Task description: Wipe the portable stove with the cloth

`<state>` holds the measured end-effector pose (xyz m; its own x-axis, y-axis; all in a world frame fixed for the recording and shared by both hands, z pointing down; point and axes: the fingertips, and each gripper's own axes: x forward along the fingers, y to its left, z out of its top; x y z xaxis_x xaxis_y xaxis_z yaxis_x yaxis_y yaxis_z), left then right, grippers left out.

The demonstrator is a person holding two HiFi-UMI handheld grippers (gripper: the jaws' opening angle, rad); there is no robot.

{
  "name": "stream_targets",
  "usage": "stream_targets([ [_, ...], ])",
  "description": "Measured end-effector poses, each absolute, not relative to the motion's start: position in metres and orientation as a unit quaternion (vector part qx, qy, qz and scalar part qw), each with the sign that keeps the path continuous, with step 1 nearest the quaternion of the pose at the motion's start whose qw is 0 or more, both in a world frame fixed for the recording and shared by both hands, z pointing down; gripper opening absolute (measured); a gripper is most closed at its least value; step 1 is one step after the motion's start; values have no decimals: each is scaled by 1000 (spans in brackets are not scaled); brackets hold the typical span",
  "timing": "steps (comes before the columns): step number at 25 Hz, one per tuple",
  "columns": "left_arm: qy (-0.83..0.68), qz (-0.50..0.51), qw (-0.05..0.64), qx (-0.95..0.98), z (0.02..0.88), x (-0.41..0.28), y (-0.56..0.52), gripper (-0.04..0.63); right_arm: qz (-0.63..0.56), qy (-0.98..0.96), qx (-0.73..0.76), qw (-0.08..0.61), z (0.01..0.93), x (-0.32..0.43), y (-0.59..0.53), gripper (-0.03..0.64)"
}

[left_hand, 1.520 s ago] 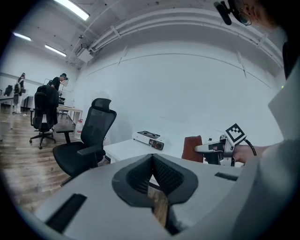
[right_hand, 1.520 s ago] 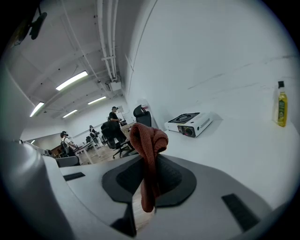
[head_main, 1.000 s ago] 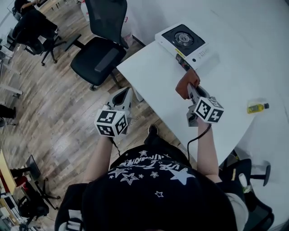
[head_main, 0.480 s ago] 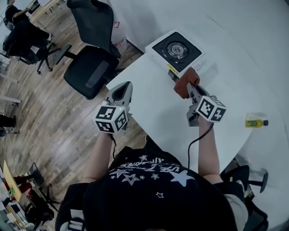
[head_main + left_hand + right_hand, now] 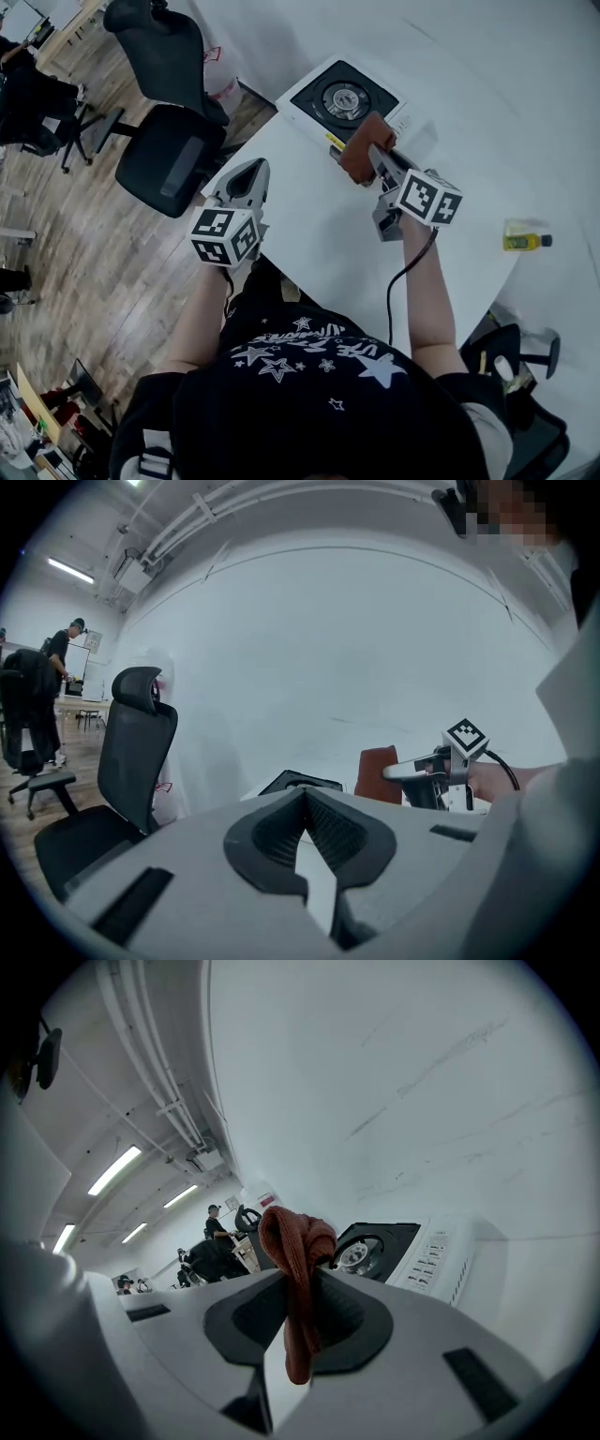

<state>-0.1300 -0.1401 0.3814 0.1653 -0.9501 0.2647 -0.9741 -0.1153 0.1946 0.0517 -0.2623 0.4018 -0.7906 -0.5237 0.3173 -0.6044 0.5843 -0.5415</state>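
My right gripper (image 5: 373,161) pinches the cloth (image 5: 361,141), right by the stove (image 5: 343,97). My left gripper (image 5: 246,180) is closed on nothing. I think all the wiping is left.

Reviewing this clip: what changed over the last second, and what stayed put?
The right claw, shut on the cloth, carried it forward over the table to the portable stove; in the head view the cloth now overlaps the stove's near edge. Nothing was released or newly grasped. The left claw stays shut and empty; the yellow bottle has not moved.
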Motion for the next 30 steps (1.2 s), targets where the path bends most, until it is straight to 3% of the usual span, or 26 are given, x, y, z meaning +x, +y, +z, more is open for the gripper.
stream_targets([
  [17, -546, 37, 165, 821, 388, -195, -265, 6, 347, -861, 369, 42, 378, -48, -360, 63],
  [30, -522, 32, 176, 834, 414, -231, -348, 6, 373, -833, 403, 71, 430, -105, -471, 63],
])
